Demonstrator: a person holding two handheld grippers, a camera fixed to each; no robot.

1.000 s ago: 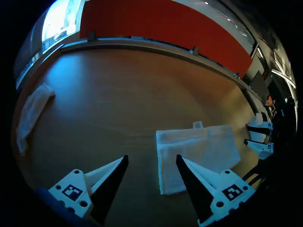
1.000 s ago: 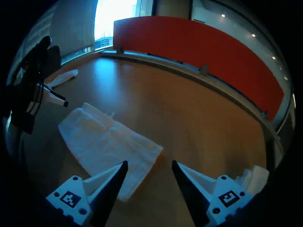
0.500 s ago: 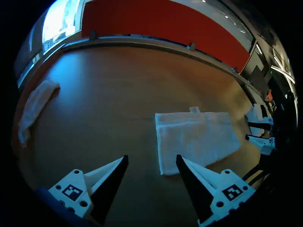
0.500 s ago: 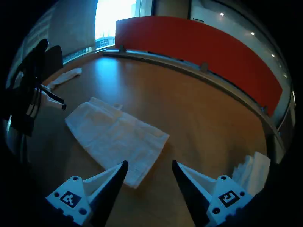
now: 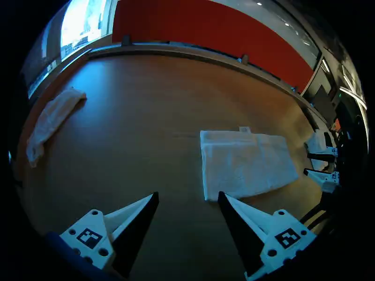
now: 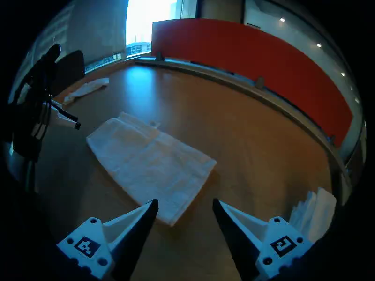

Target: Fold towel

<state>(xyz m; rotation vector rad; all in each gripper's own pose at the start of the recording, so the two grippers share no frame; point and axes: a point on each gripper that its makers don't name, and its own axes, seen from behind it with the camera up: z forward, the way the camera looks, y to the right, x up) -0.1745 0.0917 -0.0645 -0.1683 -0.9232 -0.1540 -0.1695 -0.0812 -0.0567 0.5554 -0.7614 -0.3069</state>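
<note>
Left gripper [image 5: 187, 194] hovers, jaws spread wide; right gripper [image 6: 185, 201] hovers likewise, jaws apart.

Your room is dim and blue-tinted, lit mostly by the blown-out window [image 6: 150, 23] beyond the far edge, which throws a pale glare across the wooden table [image 6: 140, 84] (the fisheye bends every edge), while your near corners sink into shadow.

A wooden bench [image 5: 140, 117] runs back to a red panel [image 5: 211, 28] along its far edge, with a bright window [image 6: 150, 23] beside it. A crumpled cloth [image 5: 51, 117] lies near the bench's left edge.
</note>
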